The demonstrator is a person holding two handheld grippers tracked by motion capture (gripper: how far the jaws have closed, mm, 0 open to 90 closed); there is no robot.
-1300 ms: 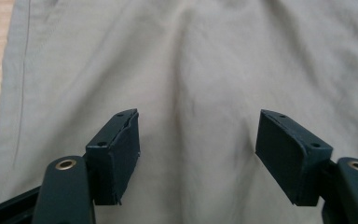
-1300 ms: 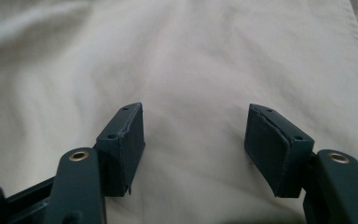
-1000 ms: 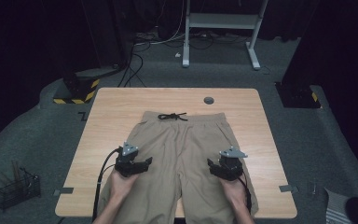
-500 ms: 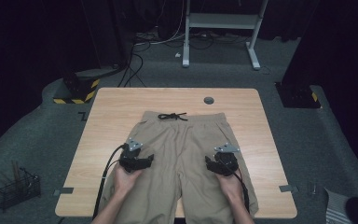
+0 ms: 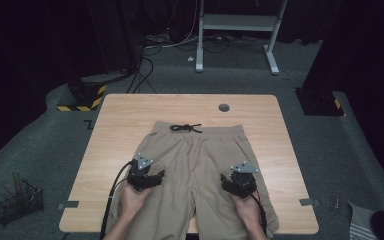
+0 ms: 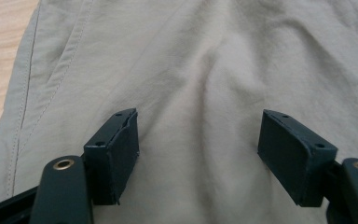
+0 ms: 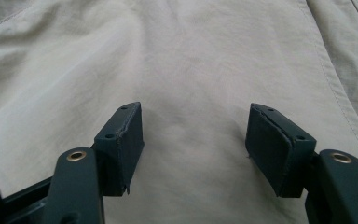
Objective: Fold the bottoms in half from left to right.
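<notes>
We have one pair of khaki shorts (image 5: 196,170) lying flat on the worktop (image 5: 120,115), waistband at the far side with its black drawstring (image 5: 185,128) knotted there, legs running toward the near edge. Our left tool (image 5: 152,176) sits over the left leg and our right tool (image 5: 229,184) over the right leg, both about halfway down the garment.

In the left gripper view the left tool's jaws stand wide apart with only smooth cloth between them, close above the fabric and gripping nothing; a side seam (image 6: 25,93) runs at that view's left. The right gripper view shows the same for the right tool: jaws spread wide, nothing pinched, pale fabric beneath.

We judge the work, most likely folding or smoothing the shorts, to be at its very start: the garment is spread out and unfolded, no fold has been made, and neither tool has taken hold. Grasping the cloth and every fold remain to be done.

By count: one pair of shorts, one drawstring, two tools, one worktop with one small round grommet (image 5: 224,107) near its far edge.
</notes>
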